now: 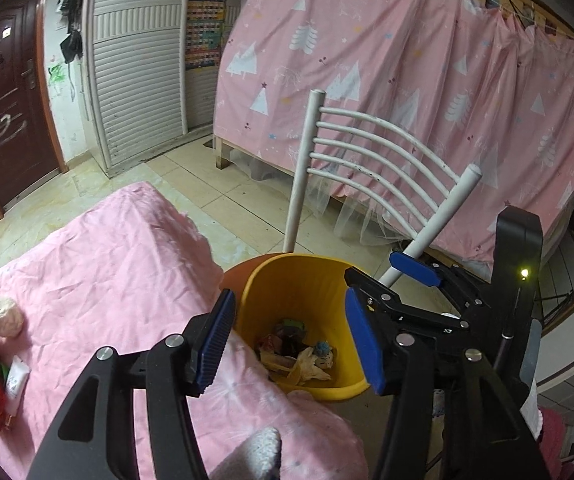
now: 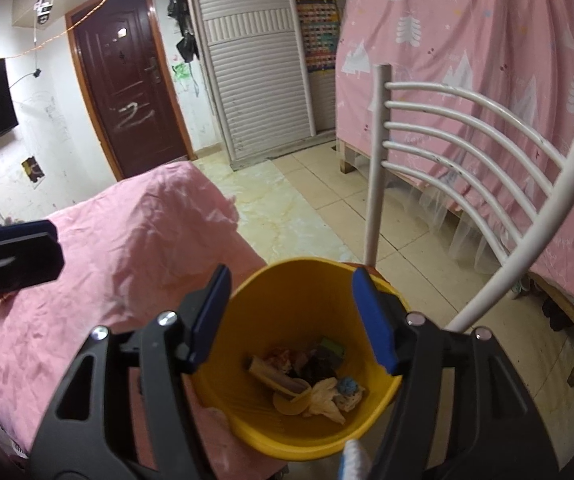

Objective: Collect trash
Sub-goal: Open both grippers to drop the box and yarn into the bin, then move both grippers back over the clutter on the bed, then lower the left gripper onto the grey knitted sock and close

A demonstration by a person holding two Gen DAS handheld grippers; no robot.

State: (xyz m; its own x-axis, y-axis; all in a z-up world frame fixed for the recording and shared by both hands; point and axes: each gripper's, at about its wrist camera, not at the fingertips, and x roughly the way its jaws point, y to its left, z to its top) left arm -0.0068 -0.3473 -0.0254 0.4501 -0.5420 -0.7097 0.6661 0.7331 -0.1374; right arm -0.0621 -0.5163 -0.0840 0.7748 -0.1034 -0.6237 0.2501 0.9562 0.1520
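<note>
Both claws released, nothing held | yellow bin (image 2: 287, 308) holds trash | door (image 2: 127, 96) scrawl unreadable

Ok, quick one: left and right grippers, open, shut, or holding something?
Left gripper: open, nothing between its fingers, above the yellow bin.
Right gripper: open, empty, over the same bin.

Bin (image 2: 247, 312) on the floor just beside the bed (image 2: 107, 248), to its right. Trash (image 2: 311, 376) in the bin's bottom. Chair (image 2: 467, 148) just behind the bin. Curtain (image 2: 487, 40) behind the chair. Door (image 2: 127, 92) and wardrobe (image 2: 255, 60) beyond the bed.
</note>
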